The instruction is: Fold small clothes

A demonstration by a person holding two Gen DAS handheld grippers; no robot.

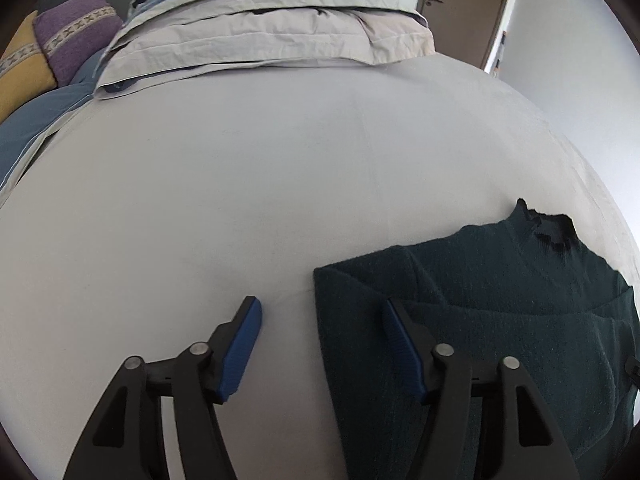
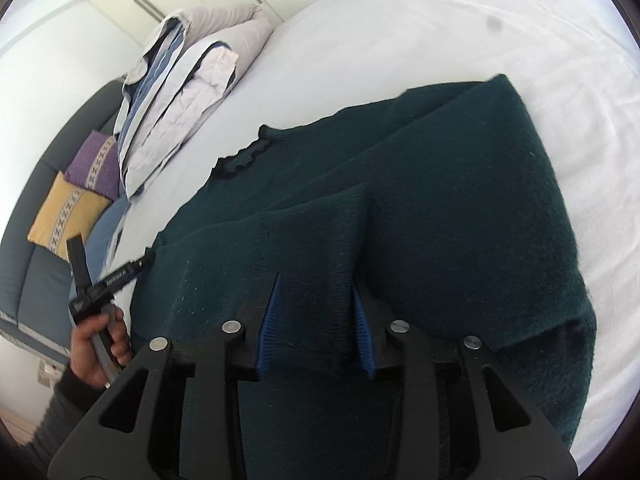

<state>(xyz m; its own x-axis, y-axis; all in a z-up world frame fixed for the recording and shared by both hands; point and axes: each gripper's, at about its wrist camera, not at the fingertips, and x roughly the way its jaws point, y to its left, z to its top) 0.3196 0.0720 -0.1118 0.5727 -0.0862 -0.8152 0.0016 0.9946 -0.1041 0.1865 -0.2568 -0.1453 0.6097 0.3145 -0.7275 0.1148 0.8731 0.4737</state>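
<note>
Right wrist, sweater (image 2: 420,208) under hand-held gripper (image 2: 316,320)

Right gripper (image 2: 316,300) fingers (image 2: 267,324) either side of a dark green sweater (image 2: 440,216) fold.

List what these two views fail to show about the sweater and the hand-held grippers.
- Sweater hem: in the right wrist view, covered by the right hand-held gripper and cut off at the bottom edge.
- Right grip: knit lies between its fingers, but whether they pinch it cannot be told.
- Sweater's right side: in the left wrist view, cut off by the lens rim.
- Left hand-held gripper in the right wrist view: small, and its tips are hidden by the sweater edge.
</note>
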